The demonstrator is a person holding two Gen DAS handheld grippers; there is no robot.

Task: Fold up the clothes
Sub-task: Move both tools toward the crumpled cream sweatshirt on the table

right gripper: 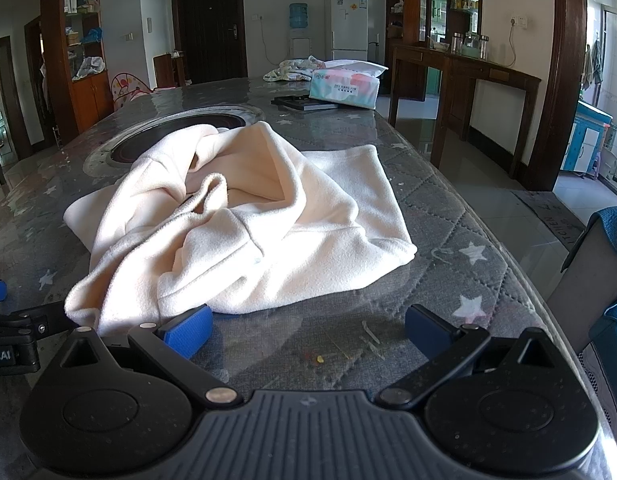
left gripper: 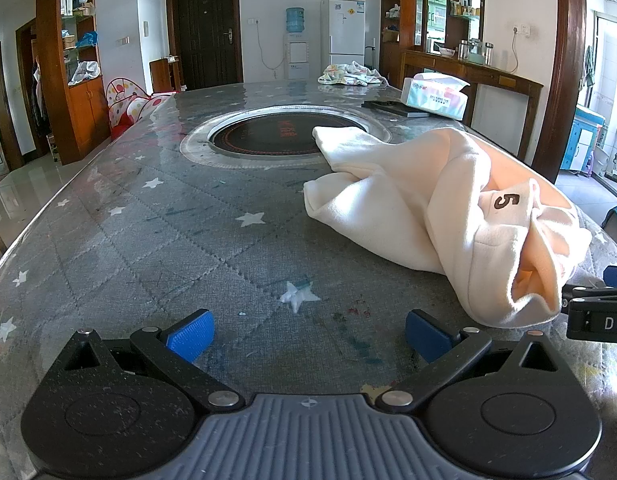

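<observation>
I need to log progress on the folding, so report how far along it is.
Done: nothing visibly; the cream garment lies crumpled in a heap on the table. In hand: nothing; the left gripper and right gripper are both open and empty, near the garment's front edge. Left: spreading it flat and all the folds.
</observation>
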